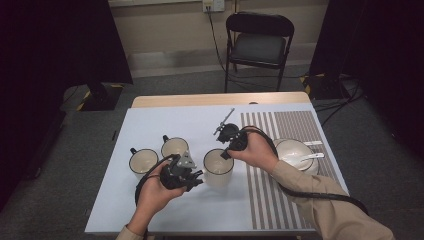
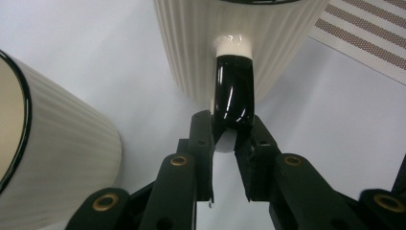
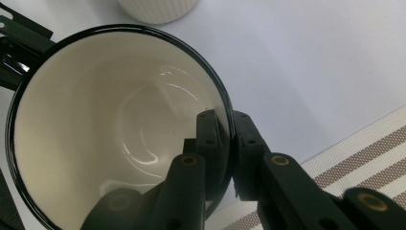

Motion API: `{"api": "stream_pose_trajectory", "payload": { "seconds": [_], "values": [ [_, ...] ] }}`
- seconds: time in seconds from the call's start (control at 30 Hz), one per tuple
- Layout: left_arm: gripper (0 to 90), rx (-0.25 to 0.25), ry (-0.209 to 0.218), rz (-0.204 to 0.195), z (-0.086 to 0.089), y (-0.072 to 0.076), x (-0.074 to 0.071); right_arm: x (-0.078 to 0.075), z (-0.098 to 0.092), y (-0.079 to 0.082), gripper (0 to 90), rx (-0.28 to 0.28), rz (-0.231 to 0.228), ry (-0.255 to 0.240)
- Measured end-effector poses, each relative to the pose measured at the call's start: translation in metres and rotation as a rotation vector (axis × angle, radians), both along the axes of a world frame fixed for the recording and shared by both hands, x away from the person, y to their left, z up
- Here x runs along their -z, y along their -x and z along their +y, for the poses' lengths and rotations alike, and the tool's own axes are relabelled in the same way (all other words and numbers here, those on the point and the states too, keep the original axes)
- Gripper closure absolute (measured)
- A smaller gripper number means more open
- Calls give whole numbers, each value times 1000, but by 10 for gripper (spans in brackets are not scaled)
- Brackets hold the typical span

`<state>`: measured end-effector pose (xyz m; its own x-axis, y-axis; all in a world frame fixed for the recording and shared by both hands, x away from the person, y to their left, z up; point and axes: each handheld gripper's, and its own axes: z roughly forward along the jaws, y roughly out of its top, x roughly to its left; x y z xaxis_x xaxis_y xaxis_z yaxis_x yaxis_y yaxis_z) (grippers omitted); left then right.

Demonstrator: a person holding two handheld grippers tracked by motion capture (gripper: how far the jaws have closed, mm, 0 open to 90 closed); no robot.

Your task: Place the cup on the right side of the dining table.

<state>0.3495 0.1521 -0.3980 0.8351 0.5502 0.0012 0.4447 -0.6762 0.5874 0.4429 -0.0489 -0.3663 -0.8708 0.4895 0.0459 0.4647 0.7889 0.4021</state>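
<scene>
mug (image 1: 218,168) upright on the pale mat, just left of striped placemat (image 1: 290,150) | left gripper (image 2: 225,139) clamped on mug's black handle (image 2: 233,93) | right gripper (image 3: 229,139) pinching mug's rim | risk: uneven lift twists the glossy handle loose, mug tips into neighbouring mug (image 1: 175,147) farther left of placemat

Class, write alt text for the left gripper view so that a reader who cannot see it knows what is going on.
The left gripper is shut on the glossy black handle of a ribbed cream mug standing on a pale blue-grey table. A second ribbed mug sits at the left edge, and a striped mat lies at top right.
</scene>
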Motion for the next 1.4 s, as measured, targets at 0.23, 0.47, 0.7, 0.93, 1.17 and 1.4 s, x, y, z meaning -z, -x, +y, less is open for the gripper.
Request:
{"api": "stream_pose_trajectory", "payload": {
  "seconds": [0.23, 0.47, 0.7, 0.93, 1.17, 1.4],
  "values": [
    [774, 5, -4, 0, -5, -7, -1, -1, -5, -5, 836, 14, 6, 9],
    [774, 17, -23, 6, -12, -18, -6, -5, -11, -12, 837, 28, 5, 13],
    [774, 15, -33, 5, -18, -26, -10, -10, -15, -19, 838, 40, 3, 20],
    [775, 19, -40, 9, -21, -35, -12, -10, -19, -27, 838, 43, 4, 21],
    [775, 19, -48, 13, -24, -42, -12, -9, -20, -34, 838, 48, 12, 22],
    [775, 21, -59, 18, -27, -51, -13, -10, -23, -41, 838, 57, 9, 26]
  ]
}}
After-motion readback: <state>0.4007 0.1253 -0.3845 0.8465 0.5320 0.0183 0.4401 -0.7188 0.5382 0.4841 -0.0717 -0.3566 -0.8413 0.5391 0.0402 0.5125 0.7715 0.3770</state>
